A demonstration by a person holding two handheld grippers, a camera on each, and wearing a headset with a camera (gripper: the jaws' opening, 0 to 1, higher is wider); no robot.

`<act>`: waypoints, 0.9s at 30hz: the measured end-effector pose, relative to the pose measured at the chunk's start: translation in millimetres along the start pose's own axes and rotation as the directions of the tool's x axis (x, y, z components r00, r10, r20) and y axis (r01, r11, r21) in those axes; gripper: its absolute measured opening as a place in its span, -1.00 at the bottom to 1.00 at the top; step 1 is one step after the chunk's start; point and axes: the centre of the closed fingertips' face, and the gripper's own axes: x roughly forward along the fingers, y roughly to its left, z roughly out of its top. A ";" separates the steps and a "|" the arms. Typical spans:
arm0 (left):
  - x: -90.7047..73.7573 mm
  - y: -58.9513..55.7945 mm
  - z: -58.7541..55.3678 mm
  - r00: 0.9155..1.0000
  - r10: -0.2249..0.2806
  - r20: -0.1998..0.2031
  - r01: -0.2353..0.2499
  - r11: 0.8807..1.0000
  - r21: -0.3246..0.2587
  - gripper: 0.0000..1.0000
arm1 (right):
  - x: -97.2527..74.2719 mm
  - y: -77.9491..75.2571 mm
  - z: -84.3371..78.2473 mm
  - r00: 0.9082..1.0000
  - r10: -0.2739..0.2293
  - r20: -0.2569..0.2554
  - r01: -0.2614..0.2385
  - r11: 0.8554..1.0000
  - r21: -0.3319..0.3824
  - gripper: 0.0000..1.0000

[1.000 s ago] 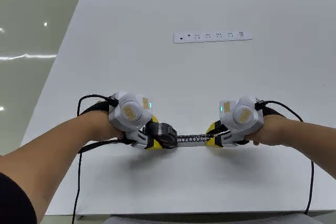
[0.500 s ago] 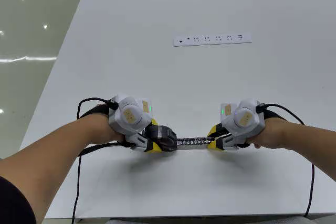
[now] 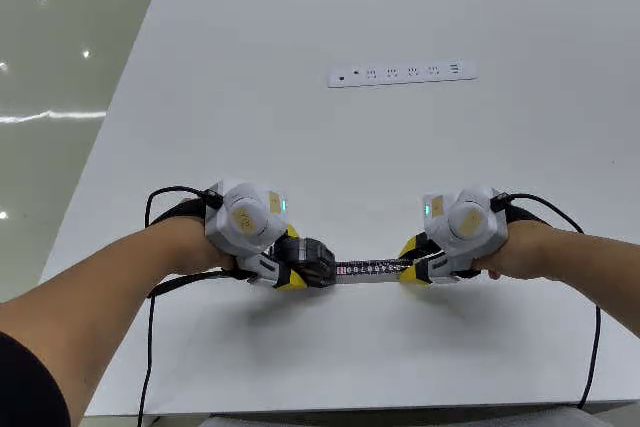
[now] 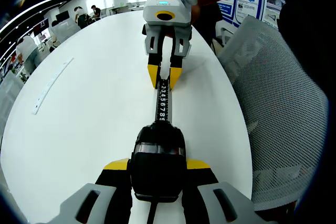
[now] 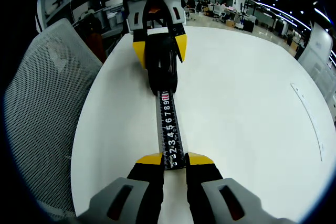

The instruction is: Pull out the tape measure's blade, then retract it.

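Blade (image 3: 370, 268) barely longer than 1 s ago — left gripper (image 3: 296, 259) clamps case (image 4: 157, 156), right gripper (image 3: 409, 263) pinches its tip.

A white power strip (image 3: 402, 73) lies on the white table (image 3: 250, 117).

Blade (image 5: 168, 124) tip, perhaps its hook, unseen between jaws of right gripper (image 5: 175, 160)

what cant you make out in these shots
End hook of the blade: right gripper view, hidden between the tips of the right gripper.
Numbers on the blade: head view, too small.
Sides of the tape measure case: left gripper view, covered by the left gripper.
Markings on the power strip: head view, too small.
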 end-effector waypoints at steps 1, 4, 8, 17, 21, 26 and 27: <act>0.0 0.0 0.0 1.000 0.000 0.000 0.000 1.000 0.000 -0.34 | -0.2 0.0 -0.3 1.000 0.000 0.000 0.000 1.000 0.000 -0.77; 0.4 0.0 0.0 1.000 -0.005 -0.003 0.005 1.000 0.002 -0.34 | -4.9 -1.0 -5.9 1.000 -0.001 -0.007 0.001 1.000 0.005 -0.77; 0.4 0.0 0.0 1.000 -0.005 -0.004 0.005 1.000 0.003 -0.34 | -5.6 -1.1 -6.6 1.000 -0.002 -0.007 0.002 1.000 0.007 -0.77; -0.4 0.1 0.4 1.000 0.004 0.006 -0.004 1.000 0.000 -0.35 | -11.4 -2.2 -12.1 1.000 -0.006 -0.017 0.006 1.000 0.007 -0.77; -0.3 0.5 0.2 1.000 0.007 0.006 -0.007 1.000 0.002 -0.35 | -12.3 -2.9 -13.2 1.000 -0.006 -0.018 0.007 1.000 0.008 -0.77; -0.4 0.6 0.2 1.000 0.007 0.004 -0.007 1.000 0.004 -0.35 | -14.4 -3.2 -16.0 1.000 -0.009 -0.017 0.009 1.000 0.010 -0.77; -0.4 0.6 0.2 1.000 0.006 0.004 -0.007 1.000 0.005 -0.35 | -15.0 -3.3 -16.8 1.000 -0.009 -0.017 0.010 1.000 0.010 -0.77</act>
